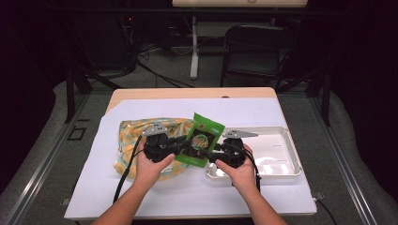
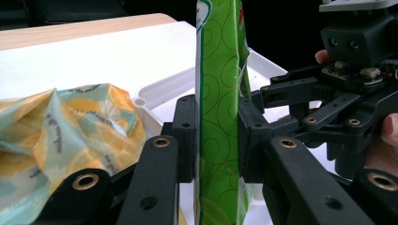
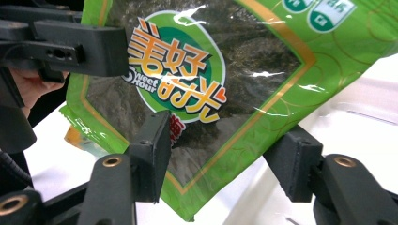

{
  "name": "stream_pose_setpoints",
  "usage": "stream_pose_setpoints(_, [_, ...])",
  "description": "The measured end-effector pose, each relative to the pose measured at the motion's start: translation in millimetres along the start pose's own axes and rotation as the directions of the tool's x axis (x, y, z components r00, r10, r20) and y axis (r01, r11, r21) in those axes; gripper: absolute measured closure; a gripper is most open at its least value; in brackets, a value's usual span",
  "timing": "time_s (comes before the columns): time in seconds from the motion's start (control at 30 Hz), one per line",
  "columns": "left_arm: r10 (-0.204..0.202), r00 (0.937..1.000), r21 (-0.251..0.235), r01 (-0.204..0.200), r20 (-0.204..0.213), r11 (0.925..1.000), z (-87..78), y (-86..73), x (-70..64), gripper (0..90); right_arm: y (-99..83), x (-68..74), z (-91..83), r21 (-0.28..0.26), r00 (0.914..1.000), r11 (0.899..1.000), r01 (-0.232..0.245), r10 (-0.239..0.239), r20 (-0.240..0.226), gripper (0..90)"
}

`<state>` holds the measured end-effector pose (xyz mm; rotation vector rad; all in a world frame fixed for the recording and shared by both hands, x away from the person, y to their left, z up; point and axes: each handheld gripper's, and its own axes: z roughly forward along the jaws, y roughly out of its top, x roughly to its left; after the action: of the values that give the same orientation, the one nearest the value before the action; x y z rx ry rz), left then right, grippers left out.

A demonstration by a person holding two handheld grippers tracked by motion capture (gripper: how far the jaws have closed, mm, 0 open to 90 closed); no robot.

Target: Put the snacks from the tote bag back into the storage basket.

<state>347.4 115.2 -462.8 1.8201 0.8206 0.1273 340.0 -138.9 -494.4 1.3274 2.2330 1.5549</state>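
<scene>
At 6 o'clock in the high view, two forearms are seen coming in over the white-covered tabletop (image 1: 197,197), each hand wrapped round a gripper. The left gripper (image 1: 180,146) is held at about 9 o'clock of the table's middle; in the left gripper view its fingers (image 2: 185,136) are seen pressed flat against both faces of a green snack packet (image 2: 220,117) — closed on it, with the packet standing edge-on between them. The right gripper (image 1: 213,152) is held just to the right of the packet. In the right gripper view its fingers (image 3: 152,150) are seen spread wide, one in front of the packet's printed face, the other at its lower edge; no grip by them is shown.

The packet (image 1: 202,139) is held above the tabletop, between the two grippers, tilted with its top toward 12 o'clock.

Under the left hand, toward 9 o'clock, a crumpled yellow-and-blue patterned bag (image 1: 133,136) is lying on the tabletop — its contents cannot be told. Toward 3 o'clock a shallow white tray (image 1: 286,154) is lying, its near left corner beneath the right hand.
</scene>
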Motion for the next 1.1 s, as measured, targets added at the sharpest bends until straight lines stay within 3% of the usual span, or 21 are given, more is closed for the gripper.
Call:
stream_pose_setpoints(0.3, [0.015,0.9999,0.009,-0.015,-0.002,0.9998,14.1,14.3,-4.9,72.9,6.5,-13.7,-12.7,-0.036,0.9992,0.999,-0.037,0.038,0.013,46.8])
stream_pose_setpoints(0.43, [-0.001,1.0,0.017,0.001,0.008,0.9999,18.9,20.6,-6.7,72.6,10.2,-16.7,-19.7,-0.054,0.9989,0.998,-0.036,0.037,0.028,49.7])
stream_pose_setpoints(0.6, [0.007,1.0,0.025,-0.007,0.007,0.9997,23.5,24.1,-9.4,72.6,12.9,-20.9,-26.5,-0.086,0.9968,0.994,-0.068,0.072,0.034,53.8])
stream_pose_setpoints(0.83, [0.004,1.0,0.041,-0.004,0.001,0.9992,30.7,24.6,-10.7,71.7,15.4,-24.1,-35.1,-0.116,0.9949,0.991,-0.07,0.078,0.064,60.7])
stream_pose_setpoints(1.03, [0.002,0.9999,0.048,-0.002,-0.012,0.9988,31.3,24.3,-9.4,71.5,16.2,-27.7,-37.8,-0.106,0.995,0.992,-0.067,0.074,0.067,67.6])
stream_pose_setpoints(1.1, [0.019,0.9995,0.051,-0.018,-0.024,0.9985,30.3,24.4,-8.8,71.7,16.2,-27.9,-38.5,-0.105,0.9932,0.993,-0.051,0.062,0.099,75.7])
